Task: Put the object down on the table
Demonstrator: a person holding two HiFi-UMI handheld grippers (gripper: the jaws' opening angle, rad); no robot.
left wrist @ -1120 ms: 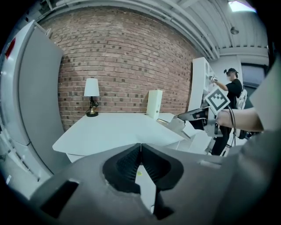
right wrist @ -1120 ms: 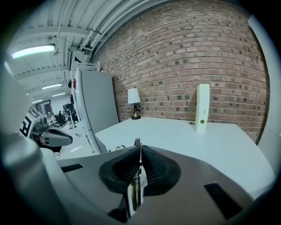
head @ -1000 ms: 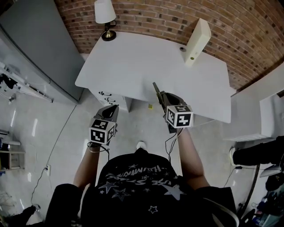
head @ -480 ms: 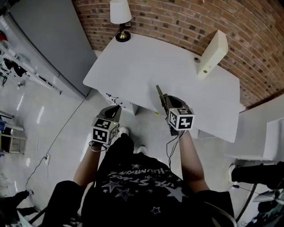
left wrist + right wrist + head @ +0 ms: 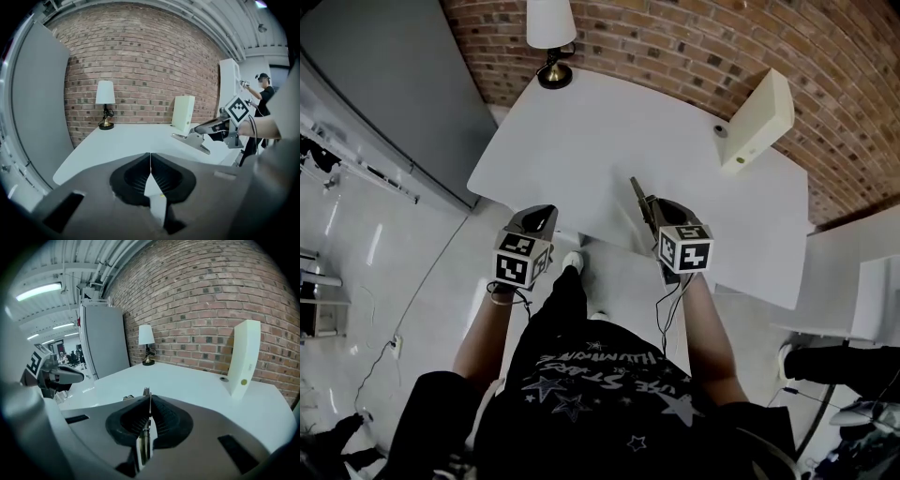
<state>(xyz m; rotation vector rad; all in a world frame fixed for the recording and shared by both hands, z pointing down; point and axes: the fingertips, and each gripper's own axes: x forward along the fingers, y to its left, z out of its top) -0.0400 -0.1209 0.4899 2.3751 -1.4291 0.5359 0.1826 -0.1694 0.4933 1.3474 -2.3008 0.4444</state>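
Both grippers have come forward since half a second ago: the left gripper (image 5: 539, 217) now sits over the near edge of the tabletop where it was short of it, and the person's leg has stepped in under that edge.

Behind everything runs a red brick wall (image 5: 675, 47), with a tall grey flat panel (image 5: 384, 75) standing at its left end. A wide white tabletop (image 5: 675, 141) fills the middle of the head view. At its far right an upright cream rectangular box (image 5: 757, 120) stands near the wall; at the far left stands a small lamp with a white shade and brass base (image 5: 551, 37), well apart from the box.

The right gripper (image 5: 652, 208) hangs above the near edge of the tabletop. Its fingers pinch a thin, flat piece of silver metal (image 5: 637, 195), which sticks out ahead of them toward the wall, raised off the surface. In the right gripper view the metal shows edge-on as a narrow strip clamped between the fingers.

The left gripper's fingers (image 5: 140, 173) are pressed together with nothing between them
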